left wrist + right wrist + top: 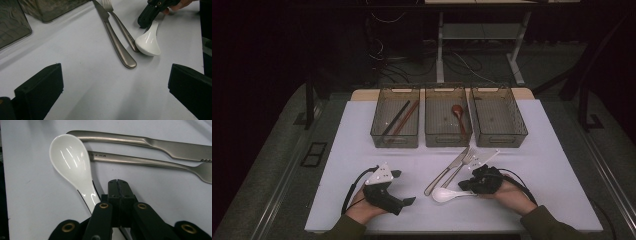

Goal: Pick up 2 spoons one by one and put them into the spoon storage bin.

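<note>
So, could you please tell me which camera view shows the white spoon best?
The right gripper view: the white spoon lies close up, bowl and handle sharp. The left gripper view shows it smaller, beside the fork. The high view shows it tiny.

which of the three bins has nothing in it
The right-hand bin is bare inside. The left bin holds chopsticks, and the middle bin holds a dark red spoon.
</note>
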`<state>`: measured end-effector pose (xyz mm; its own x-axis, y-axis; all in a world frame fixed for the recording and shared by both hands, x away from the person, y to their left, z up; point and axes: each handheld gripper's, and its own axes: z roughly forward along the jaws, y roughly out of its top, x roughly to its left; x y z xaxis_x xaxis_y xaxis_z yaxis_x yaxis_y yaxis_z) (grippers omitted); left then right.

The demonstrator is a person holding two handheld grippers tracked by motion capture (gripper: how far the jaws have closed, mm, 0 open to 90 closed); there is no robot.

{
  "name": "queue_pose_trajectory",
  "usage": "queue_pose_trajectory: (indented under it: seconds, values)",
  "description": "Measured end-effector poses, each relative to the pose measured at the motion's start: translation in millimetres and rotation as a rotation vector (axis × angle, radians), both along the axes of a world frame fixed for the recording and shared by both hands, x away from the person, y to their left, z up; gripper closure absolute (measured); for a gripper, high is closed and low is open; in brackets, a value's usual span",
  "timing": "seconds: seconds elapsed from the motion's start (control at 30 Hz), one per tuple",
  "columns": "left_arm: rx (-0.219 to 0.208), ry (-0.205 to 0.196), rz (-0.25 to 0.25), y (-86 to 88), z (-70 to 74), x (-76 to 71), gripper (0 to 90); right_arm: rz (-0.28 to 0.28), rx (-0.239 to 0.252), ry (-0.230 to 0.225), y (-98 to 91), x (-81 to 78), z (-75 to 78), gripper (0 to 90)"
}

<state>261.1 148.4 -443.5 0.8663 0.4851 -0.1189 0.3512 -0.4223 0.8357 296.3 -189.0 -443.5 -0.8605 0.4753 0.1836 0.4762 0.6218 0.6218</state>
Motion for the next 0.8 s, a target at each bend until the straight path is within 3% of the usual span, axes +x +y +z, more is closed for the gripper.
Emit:
queue_pose_trajectory:
  seconds: [0.13,0.33,0.53,0.8]
  values:
    - [0.003,0.003,-0.003,-0.6,-0.1,-0.1,0.0,-0.023,0.042,0.005,-0.2,2.4,2.2,76.0]
    - [0.0,0.004,-0.004,-1.3,-0.6,-0.1,0.0,0.016,0.092,0.017,11.1,-0.5,5.2,69.5]
    - [-0.001,0.005,-0.005,-1.3,-0.9,0.0,0.0,0.057,0.094,0.015,27.1,-6.1,2.7,61.5]
    - [0.002,0.007,-0.007,-1.3,-1.0,0.2,0.0,0.088,0.067,0.01,37.2,-10.5,-2.5,57.4]
